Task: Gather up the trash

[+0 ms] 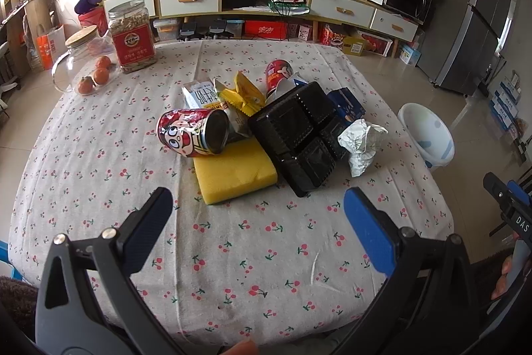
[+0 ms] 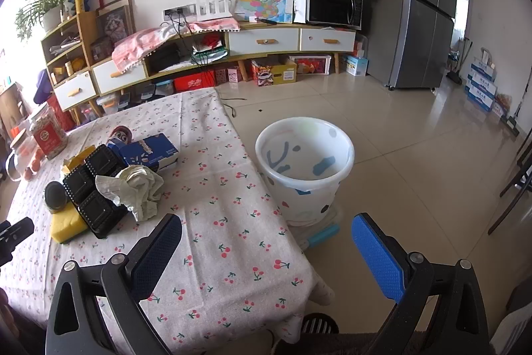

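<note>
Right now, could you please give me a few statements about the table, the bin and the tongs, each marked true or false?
1. The white plastic bin with blue patches stands on the floor beside the table. True.
2. The red cartoon-print can stands upright. False: it lies on its side, partly on the yellow sponge block.
3. The left tongs grip the crumpled white paper. False: they are open and empty.
4. The black plastic compartment tray lies beside the sponge. True.
5. The bin already holds trash. False: it looks empty.
</note>
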